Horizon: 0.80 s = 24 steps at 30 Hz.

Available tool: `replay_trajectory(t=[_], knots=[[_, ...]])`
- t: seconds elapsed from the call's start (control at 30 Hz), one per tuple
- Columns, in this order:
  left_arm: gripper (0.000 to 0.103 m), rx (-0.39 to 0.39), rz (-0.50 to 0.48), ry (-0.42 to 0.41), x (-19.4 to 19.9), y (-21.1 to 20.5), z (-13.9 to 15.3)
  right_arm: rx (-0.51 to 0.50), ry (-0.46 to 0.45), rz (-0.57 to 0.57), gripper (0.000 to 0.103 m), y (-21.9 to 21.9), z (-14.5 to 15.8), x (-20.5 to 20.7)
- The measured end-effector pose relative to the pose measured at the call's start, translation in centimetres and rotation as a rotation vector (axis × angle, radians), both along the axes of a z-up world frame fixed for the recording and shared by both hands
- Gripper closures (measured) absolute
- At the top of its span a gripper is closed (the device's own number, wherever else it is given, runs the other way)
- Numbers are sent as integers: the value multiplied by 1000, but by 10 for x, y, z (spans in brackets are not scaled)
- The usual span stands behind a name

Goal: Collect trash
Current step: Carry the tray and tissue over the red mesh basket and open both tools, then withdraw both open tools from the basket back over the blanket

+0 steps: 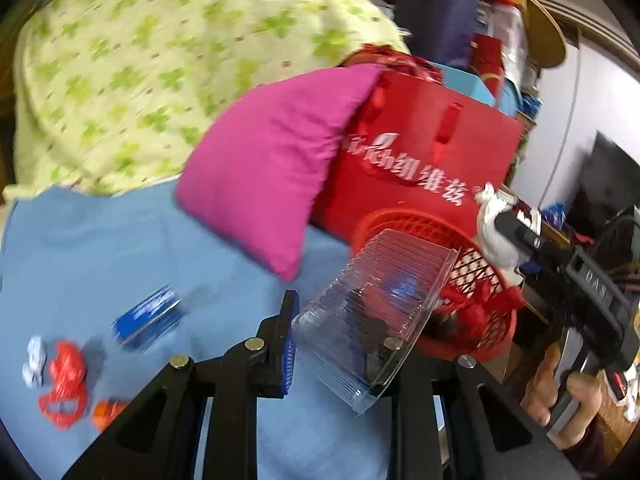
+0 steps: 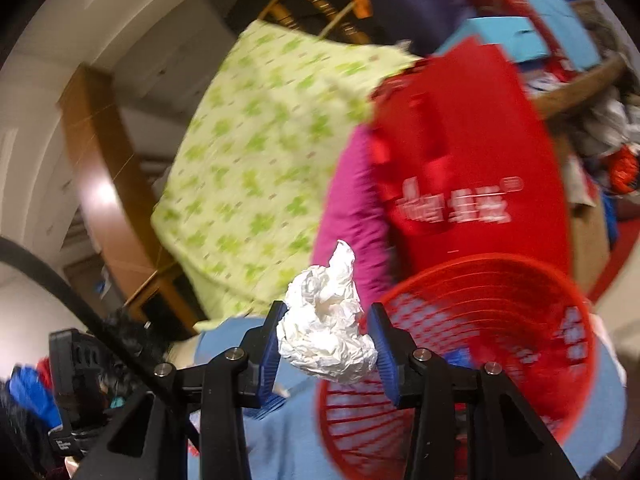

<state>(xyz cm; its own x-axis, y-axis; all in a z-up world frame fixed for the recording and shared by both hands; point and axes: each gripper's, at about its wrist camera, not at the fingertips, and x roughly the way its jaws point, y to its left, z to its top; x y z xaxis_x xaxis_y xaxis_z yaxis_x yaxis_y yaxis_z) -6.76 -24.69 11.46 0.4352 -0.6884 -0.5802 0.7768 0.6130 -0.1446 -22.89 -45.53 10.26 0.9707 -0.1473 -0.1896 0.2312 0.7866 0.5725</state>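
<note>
My left gripper (image 1: 340,344) is shut on a clear plastic clamshell box (image 1: 372,316), held tilted above the blue sheet just left of the red mesh basket (image 1: 492,280). My right gripper (image 2: 326,344) is shut on a crumpled white paper ball (image 2: 326,336), held above the near rim of the red basket (image 2: 500,320). In the left wrist view the right gripper (image 1: 500,216) and its paper ball (image 1: 494,232) hang over the basket's far side. More trash lies on the sheet at lower left: a blue wrapper (image 1: 148,316), a red wrapper (image 1: 66,380), a small white scrap (image 1: 35,360) and an orange scrap (image 1: 106,412).
A magenta pillow (image 1: 272,168) and a red paper bag (image 1: 432,160) stand behind the basket on the blue sheet (image 1: 100,248). A green-patterned quilt (image 1: 160,60) is piled at the back. Cluttered shelves fill the right side.
</note>
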Motion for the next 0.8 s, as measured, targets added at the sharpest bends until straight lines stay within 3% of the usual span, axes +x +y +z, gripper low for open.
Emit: replay_trajectory(t=[0.17, 0.23, 0.33, 0.37, 0.6, 0.8], knots=[[77, 31, -56, -12, -10, -56, 7, 83, 10, -52, 54, -32, -10, -20], [75, 48, -70, -11, -13, -74, 6, 116, 14, -67, 34, -40, -13, -23], [41, 76, -80, -26, -16, -90, 4, 137, 7, -79, 29, -48, -13, -24], [38, 74, -74, -43, -19, -91, 4, 137, 4, -83, 29, -49, -13, -25], [35, 58, -57, -34, -15, -76, 2, 123, -8, -82, 29, -42, -8, -19], [34, 44, 6, -7, -3, -27, -12, 59, -26, -44, 29, -19, 0, -10]])
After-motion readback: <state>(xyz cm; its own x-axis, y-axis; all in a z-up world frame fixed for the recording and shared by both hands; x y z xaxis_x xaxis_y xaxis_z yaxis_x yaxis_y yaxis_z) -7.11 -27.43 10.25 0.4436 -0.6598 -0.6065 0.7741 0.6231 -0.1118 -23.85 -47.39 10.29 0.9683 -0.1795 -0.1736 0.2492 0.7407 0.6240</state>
